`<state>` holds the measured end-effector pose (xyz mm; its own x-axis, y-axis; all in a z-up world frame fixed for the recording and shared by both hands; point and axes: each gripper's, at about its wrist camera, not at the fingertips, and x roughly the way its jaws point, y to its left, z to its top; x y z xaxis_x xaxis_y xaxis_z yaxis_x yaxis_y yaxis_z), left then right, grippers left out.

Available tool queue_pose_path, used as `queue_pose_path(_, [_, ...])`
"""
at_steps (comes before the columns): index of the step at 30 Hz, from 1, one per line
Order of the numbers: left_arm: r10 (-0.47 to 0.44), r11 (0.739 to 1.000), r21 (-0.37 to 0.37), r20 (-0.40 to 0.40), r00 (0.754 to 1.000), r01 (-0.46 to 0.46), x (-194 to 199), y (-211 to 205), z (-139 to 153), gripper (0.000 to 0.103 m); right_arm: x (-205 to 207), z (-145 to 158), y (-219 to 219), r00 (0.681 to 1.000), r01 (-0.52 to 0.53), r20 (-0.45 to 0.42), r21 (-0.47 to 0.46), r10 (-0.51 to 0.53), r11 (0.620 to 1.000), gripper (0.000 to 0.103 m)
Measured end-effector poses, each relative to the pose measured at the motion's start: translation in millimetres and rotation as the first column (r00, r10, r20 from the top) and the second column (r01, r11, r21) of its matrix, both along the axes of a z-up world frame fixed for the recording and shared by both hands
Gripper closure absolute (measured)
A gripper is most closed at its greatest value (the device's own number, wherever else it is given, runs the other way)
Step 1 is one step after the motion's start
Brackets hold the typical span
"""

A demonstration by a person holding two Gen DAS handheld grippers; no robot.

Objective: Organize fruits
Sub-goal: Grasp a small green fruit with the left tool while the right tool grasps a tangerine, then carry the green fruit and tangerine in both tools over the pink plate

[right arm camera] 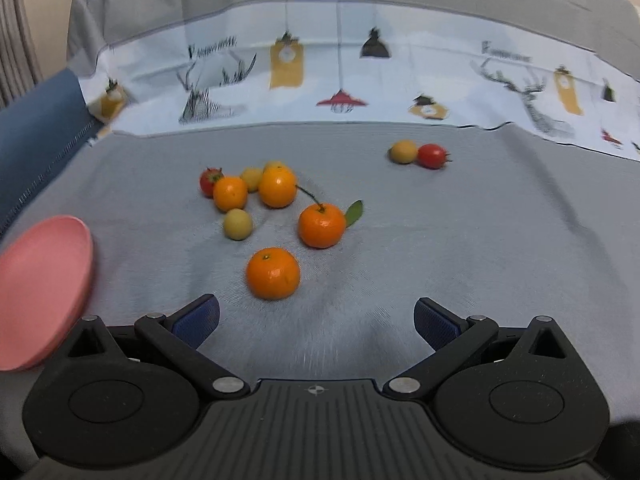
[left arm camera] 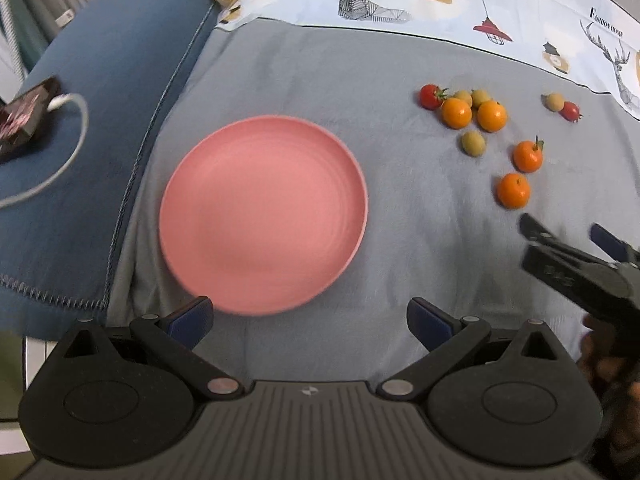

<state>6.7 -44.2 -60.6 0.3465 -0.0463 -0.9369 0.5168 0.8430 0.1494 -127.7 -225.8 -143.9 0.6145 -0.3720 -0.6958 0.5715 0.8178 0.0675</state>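
the pink plate (left arm camera: 262, 216) lies bare on the grey cloth (left arm camera: 400, 240), so the sorting looks to be at its first pick, with no fruit moved onto the plate yet. all the fruit sits well to the right of the plate: a tight cluster of two mandarins, pale yellow-green small fruits and a cherry tomato (right arm camera: 209, 181), then a leafed mandarin (right arm camera: 321, 225) nearer, and the nearest mandarin (right arm camera: 273, 273) alone. a further yellow fruit and a tomato lie touching, farthest from the plate. the right hand-held gripper (right arm camera: 316, 320) hovers just short of that nearest mandarin, jaws spread wide and empty; the left hand-held gripper (left arm camera: 310, 320) hangs at the plate's near edge, likewise spread and empty. the next move probably calls for the right one to shift slightly toward the plate side and straddle the mandarin before closing gently, as it may roll.
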Motion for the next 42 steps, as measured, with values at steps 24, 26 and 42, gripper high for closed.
queue_pose_path(24, [-0.098,0.989,-0.12,-0.096,0.991,0.086,75.9,-196.6,-92.8,0.026,6.0,-32.5,-82.6,0.962,0.269,-0.015,-0.137,-0.273,0.953,0.063])
queue_pose_path(26, [-0.072,0.992,-0.115,-0.133,0.989,0.057,81.9,-199.3,-102.2,0.043,6.3,-33.7,-84.3,0.961,0.272,-0.004,-0.124,-0.275,0.954,0.062])
queue_pose_path(42, [-0.116,0.965,-0.236,-0.011,0.993,0.11,44.6,-125.1,-39.7,0.075,-11.7,-6.2,-74.3,0.966,0.258,0.042,-0.043,-0.256,0.965,0.063])
